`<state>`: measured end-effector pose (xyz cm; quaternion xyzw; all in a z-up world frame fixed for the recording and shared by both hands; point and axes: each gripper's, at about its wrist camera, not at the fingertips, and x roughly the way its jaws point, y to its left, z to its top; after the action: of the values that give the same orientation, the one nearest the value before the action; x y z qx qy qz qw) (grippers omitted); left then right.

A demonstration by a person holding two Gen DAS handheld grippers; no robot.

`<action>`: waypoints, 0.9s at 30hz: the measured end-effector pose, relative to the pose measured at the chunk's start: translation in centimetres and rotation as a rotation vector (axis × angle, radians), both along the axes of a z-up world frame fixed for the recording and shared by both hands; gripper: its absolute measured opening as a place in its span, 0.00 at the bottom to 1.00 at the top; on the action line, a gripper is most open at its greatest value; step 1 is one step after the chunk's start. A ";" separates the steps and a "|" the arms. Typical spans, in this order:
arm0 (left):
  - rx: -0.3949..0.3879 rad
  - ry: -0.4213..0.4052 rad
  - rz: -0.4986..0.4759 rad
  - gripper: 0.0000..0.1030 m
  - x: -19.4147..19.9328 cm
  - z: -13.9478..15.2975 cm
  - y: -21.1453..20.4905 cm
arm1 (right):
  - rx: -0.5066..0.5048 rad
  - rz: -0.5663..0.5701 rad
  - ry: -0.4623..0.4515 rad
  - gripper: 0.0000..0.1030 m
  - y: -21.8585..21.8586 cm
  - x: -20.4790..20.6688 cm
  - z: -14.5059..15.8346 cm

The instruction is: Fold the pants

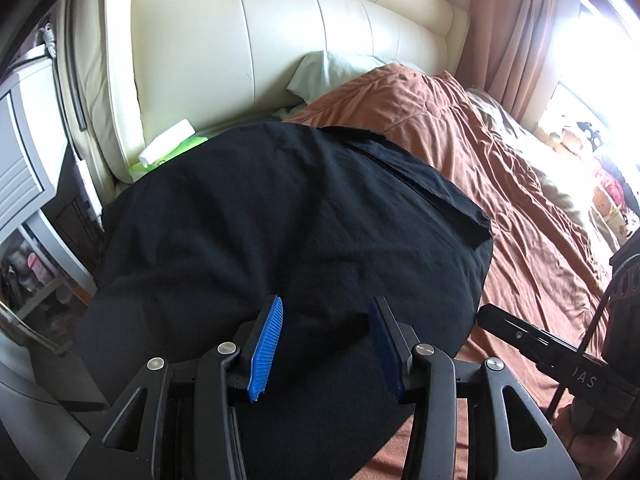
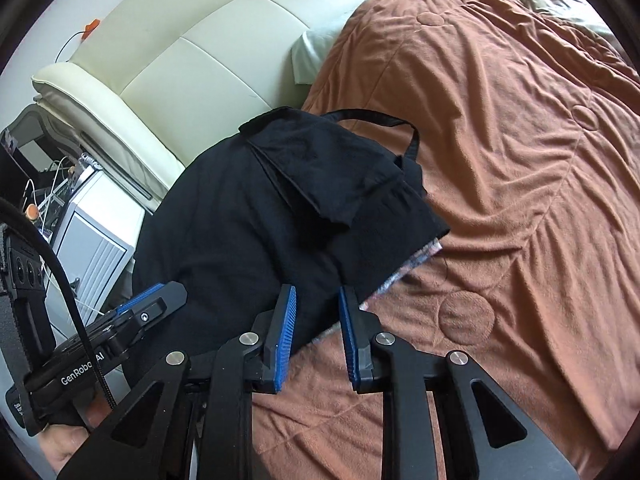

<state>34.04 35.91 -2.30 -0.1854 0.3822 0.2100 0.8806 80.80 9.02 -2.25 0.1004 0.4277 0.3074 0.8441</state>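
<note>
My left tongs gape over the black pants; my right too, apart at the near edge (soft, limp: pinch corners).

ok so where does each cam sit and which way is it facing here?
Left wrist: rides the left tongs, looks steeply down over the black pants toward the cream headboard; own blue-padded fingers apart over the cloth, right tongs' tip at the right edge.
Right wrist: rides the right tongs, looks down at the pants' near edge and across the brown bedspread; own fingers straddle that edge, left tongs and a hand at lower left.
Shared: pants, bedspread, headboard, pale pillow.
</note>
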 end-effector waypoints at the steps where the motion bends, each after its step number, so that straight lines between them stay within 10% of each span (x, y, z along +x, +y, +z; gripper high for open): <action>1: 0.002 -0.004 0.001 0.47 -0.5 0.3 -0.3 | 0.009 -0.004 -0.005 0.18 -0.5 -0.7 0.5; 8: 0.015 -0.035 -0.023 0.47 -4.1 3.0 -2.6 | 0.010 -0.048 -0.041 0.22 -4.0 -5.7 3.9; 11: 0.033 -0.048 -0.041 0.49 -5.8 4.3 -4.1 | -0.007 -0.083 -0.072 0.41 -5.9 -8.6 5.4; 13: 0.041 -0.059 -0.060 0.56 -7.0 5.2 -5.3 | -0.019 -0.119 -0.106 0.59 -7.2 -10.7 6.4; 27: 0.133 -0.163 -0.189 0.99 -15.1 10.6 -14.0 | -0.023 -0.281 -0.217 0.79 -14.7 -27.0 10.2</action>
<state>18.96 21.91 8.25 -0.1062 0.3105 0.1351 0.9349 53.77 -5.73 7.97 0.1159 0.3192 0.1906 0.9210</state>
